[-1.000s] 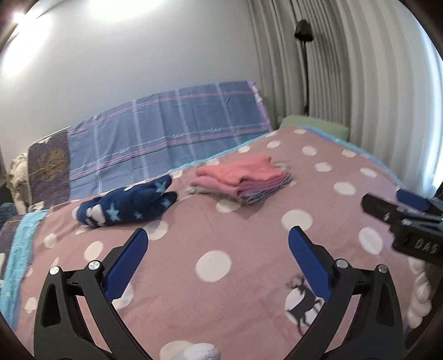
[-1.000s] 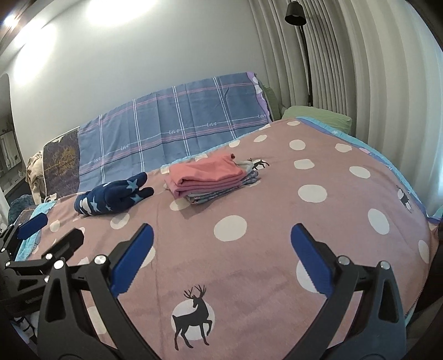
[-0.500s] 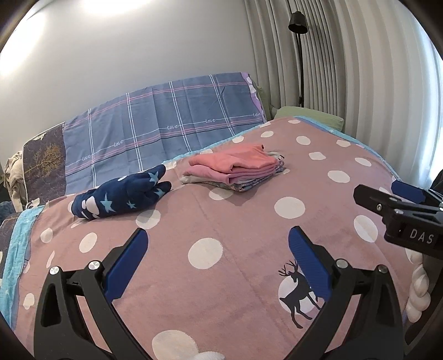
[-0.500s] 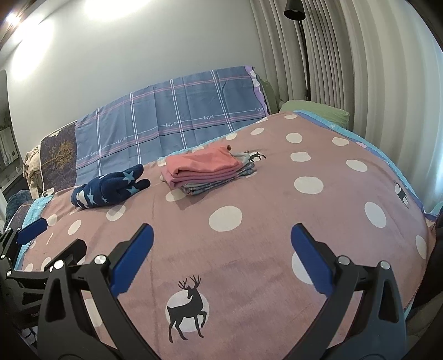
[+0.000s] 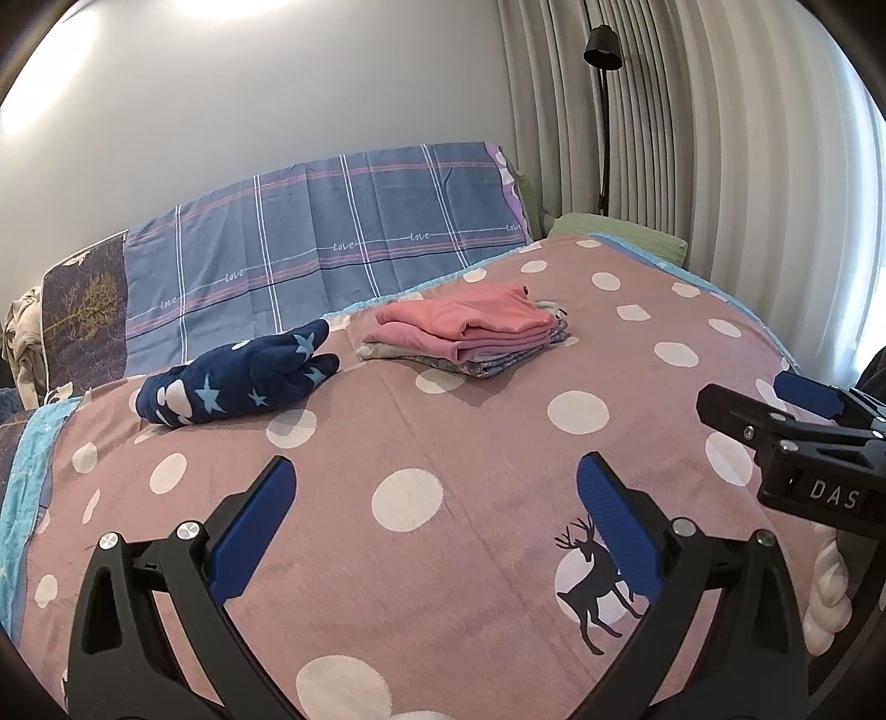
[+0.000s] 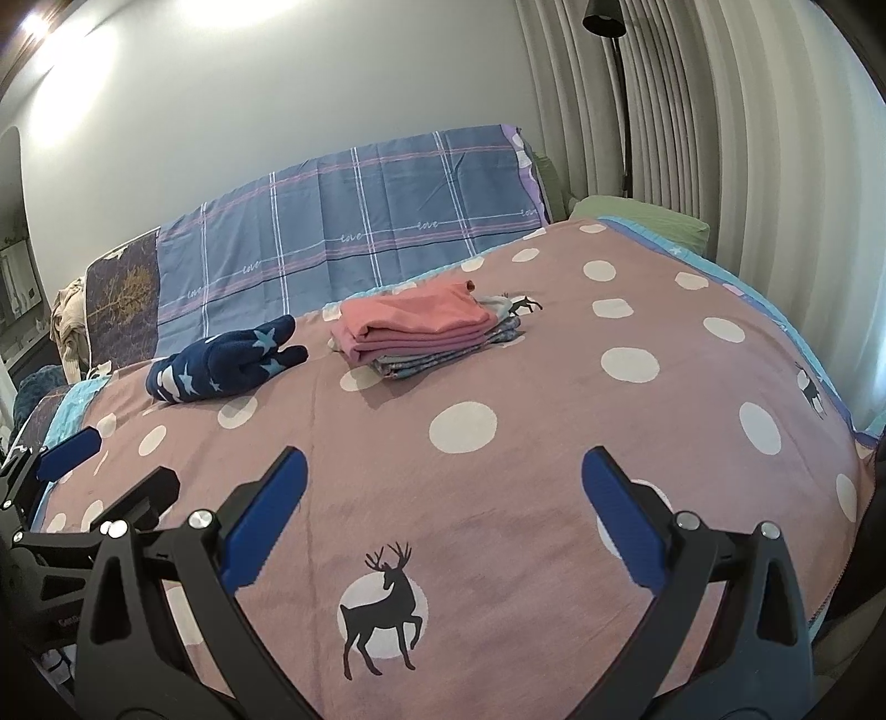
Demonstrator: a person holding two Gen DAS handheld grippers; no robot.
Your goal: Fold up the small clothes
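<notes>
A stack of folded small clothes [image 5: 470, 335] [image 6: 421, 332], pink on top, lies on the far part of the bed. To its left rests a dark blue garment with stars [image 5: 238, 376] [image 6: 227, 363], bunched up. My left gripper [image 5: 434, 493] is open and empty over the dotted pink blanket [image 5: 470, 454], well short of both. My right gripper [image 6: 443, 487] is open and empty too, hovering beside the left one. In the left wrist view the right gripper [image 5: 775, 407] shows at the right edge; the left gripper [image 6: 111, 459] shows at the left edge of the right wrist view.
A blue plaid cloth [image 5: 332, 260] covers the bed's head against the wall. A green pillow [image 5: 620, 232] lies at the far right by the curtains [image 5: 720, 138]. A black floor lamp [image 5: 603, 50] stands in the corner. Beige cloth [image 5: 22, 338] is heaped at far left.
Both grippers have pulled back and tilted up a little, so the clothes sit slightly farther and more of the wall shows. Both stayed open and empty.
</notes>
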